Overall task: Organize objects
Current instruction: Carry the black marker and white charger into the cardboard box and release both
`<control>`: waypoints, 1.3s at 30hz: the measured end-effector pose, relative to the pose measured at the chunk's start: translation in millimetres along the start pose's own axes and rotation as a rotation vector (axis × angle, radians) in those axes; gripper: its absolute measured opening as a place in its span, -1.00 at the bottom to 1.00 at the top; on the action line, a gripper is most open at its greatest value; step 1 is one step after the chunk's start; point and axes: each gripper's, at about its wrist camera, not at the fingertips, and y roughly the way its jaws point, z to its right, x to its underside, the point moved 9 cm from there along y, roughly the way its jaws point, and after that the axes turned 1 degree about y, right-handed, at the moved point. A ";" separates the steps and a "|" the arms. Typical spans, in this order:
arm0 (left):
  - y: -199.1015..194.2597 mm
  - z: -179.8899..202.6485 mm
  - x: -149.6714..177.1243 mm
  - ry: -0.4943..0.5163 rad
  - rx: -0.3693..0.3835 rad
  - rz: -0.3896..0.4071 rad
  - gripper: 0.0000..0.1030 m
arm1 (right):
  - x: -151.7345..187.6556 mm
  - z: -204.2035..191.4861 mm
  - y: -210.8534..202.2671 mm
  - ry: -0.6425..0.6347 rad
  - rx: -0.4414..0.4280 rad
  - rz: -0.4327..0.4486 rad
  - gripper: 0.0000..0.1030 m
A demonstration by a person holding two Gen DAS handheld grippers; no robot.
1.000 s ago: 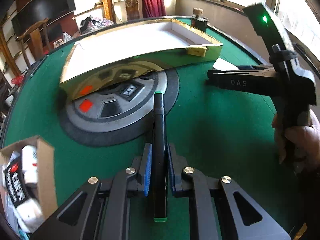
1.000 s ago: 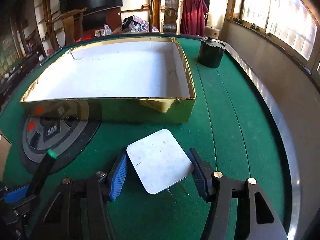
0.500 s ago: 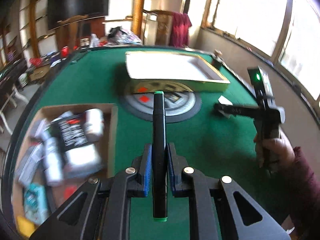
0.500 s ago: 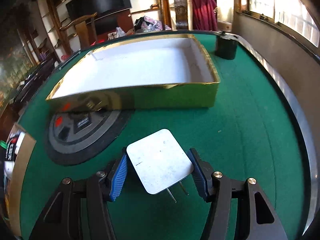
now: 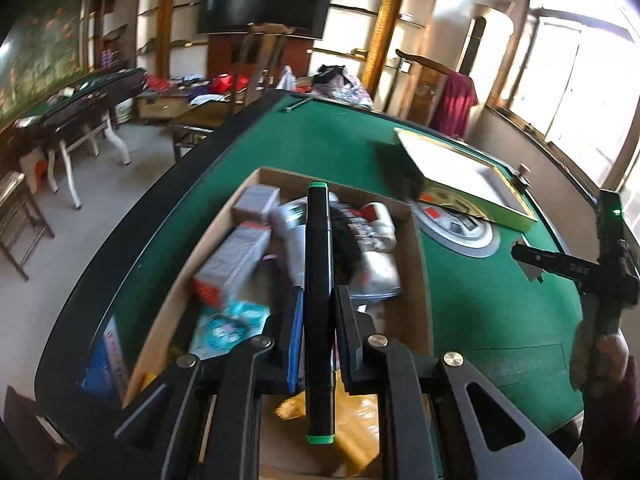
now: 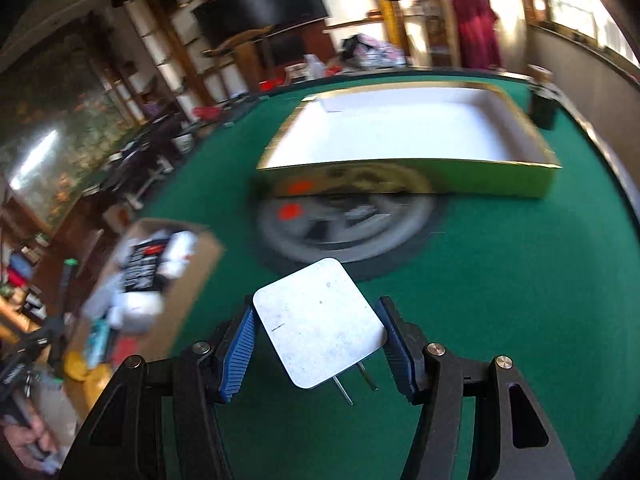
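Note:
My left gripper (image 5: 318, 312) is shut on a black marker with green ends (image 5: 318, 280), held lengthwise above a cardboard box (image 5: 418, 280) full of packets. My right gripper (image 6: 320, 328) is shut on a white square plug adapter (image 6: 318, 320) with two metal prongs pointing toward the camera, held over the green felt. In the left wrist view the right gripper (image 5: 532, 264) shows at the right, held by a hand (image 5: 600, 356), with the white adapter (image 5: 529, 270) between its fingers. The left gripper's marker tip (image 6: 71, 262) shows at the left edge of the right wrist view.
A gold-sided tray with a white inside (image 6: 416, 124) lies at the far side of the green table (image 6: 500, 280), partly over a round grey control panel (image 6: 348, 220). A dark jar (image 6: 543, 104) stands to its right. Chairs, a folding table (image 5: 80, 96) and clutter surround the table.
My left gripper swung left with the marker, from over the round panel to above the cardboard box. My right gripper drew back and turned left with the adapter; the tray now looks farther.

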 end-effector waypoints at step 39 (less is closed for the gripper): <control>63.5 -26.6 13.8 -0.007 0.027 -0.126 -0.72 | 86.3 -214.8 84.0 -0.328 -0.112 -0.162 0.23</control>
